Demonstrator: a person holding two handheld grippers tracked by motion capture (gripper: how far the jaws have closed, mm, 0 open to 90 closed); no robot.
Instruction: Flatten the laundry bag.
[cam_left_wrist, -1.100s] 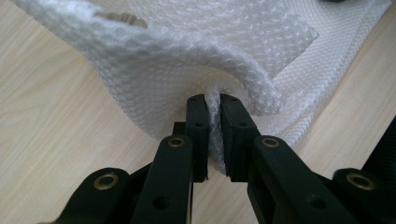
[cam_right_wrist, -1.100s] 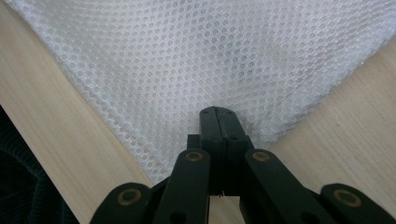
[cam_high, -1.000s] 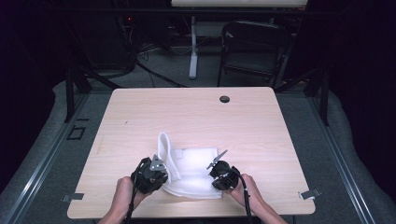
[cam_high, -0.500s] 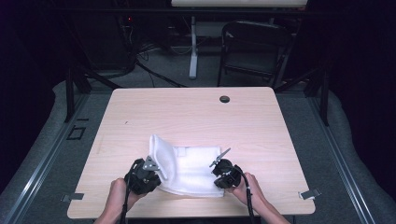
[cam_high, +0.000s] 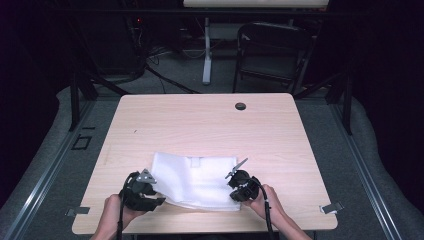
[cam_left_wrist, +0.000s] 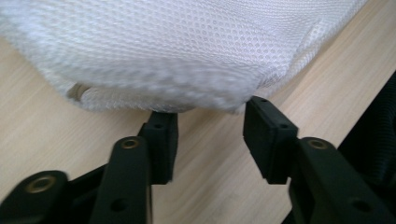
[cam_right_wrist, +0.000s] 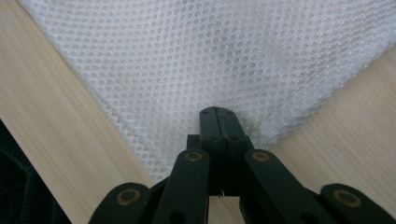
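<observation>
Pale wood table (cam_high: 200, 125), white mesh bag (cam_high: 195, 177) flat, right gripper (cam_right_wrist: 219, 114) jaws clamped on its corner, left gripper (cam_left_wrist: 210, 119) jaws just opened, apart at its blurred edge

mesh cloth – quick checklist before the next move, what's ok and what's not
1. Right gripper clamped on the mesh cloth corner: ok.
2. Left gripper released: ok; its jaws have just been opening, with the cloth edge just beyond the tips, not pinched.
3. Cloth lying flat: ok in the high view.
4. Cloth fully on the table: ok.
5. Cloth's near left edge free of folds: cannot tell.
</observation>
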